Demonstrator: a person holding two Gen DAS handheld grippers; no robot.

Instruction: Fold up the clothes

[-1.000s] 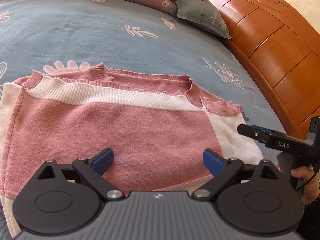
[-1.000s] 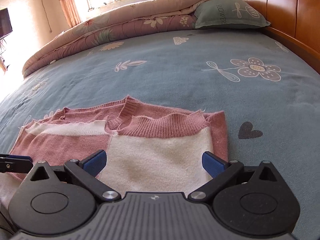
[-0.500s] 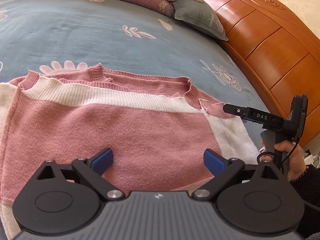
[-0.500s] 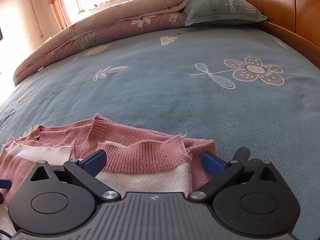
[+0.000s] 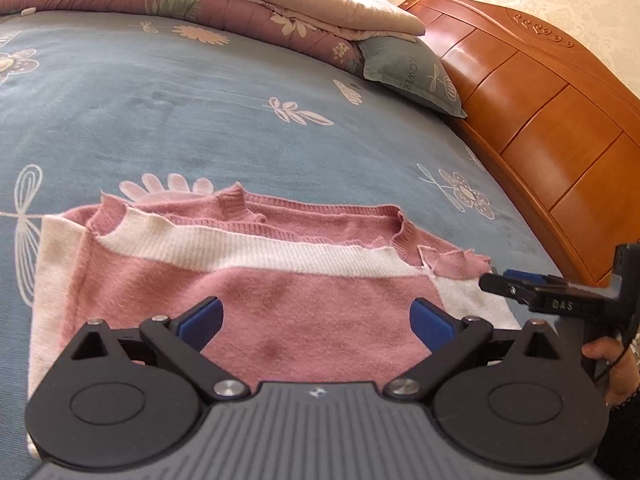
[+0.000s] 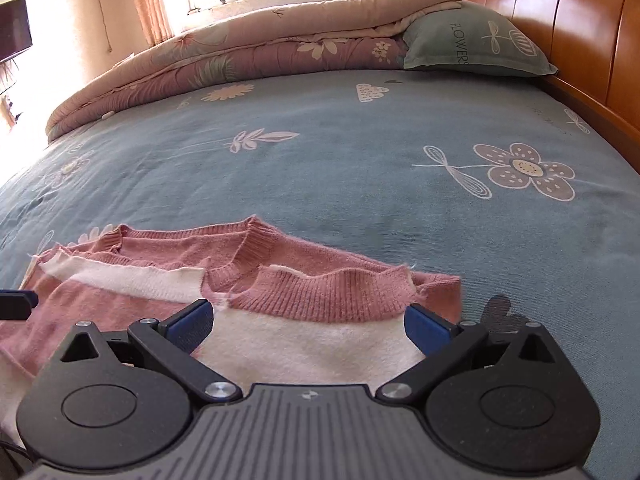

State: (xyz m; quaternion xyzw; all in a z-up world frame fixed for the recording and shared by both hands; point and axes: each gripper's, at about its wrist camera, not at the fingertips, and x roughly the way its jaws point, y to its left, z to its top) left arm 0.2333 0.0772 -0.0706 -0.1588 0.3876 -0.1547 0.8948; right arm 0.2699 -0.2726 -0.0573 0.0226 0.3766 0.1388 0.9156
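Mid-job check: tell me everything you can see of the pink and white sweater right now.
The sweater is a soft knit in dusty pink with cream-white panels and ribbed pink and white bands along its far edge. It lies partly folded in flat layers on the blue floral bedsheet, its ribbed edges slightly wavy. Both claws, left and right, are open over its near part, gripping nothing.

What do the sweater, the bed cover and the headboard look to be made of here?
Sweater: soft knit, probably wool or acrylic; ribbed collar and hem bands, fuzzy matte surface, frayed threads at the edges.
Bed cover: matte blue fabric with a short nap, possibly brushed cotton or fleece; printed flowers, no sheen.
Headboard: wood, or wood veneer, with glossy varnish; orange-brown panels show highlights and a carved top rail.
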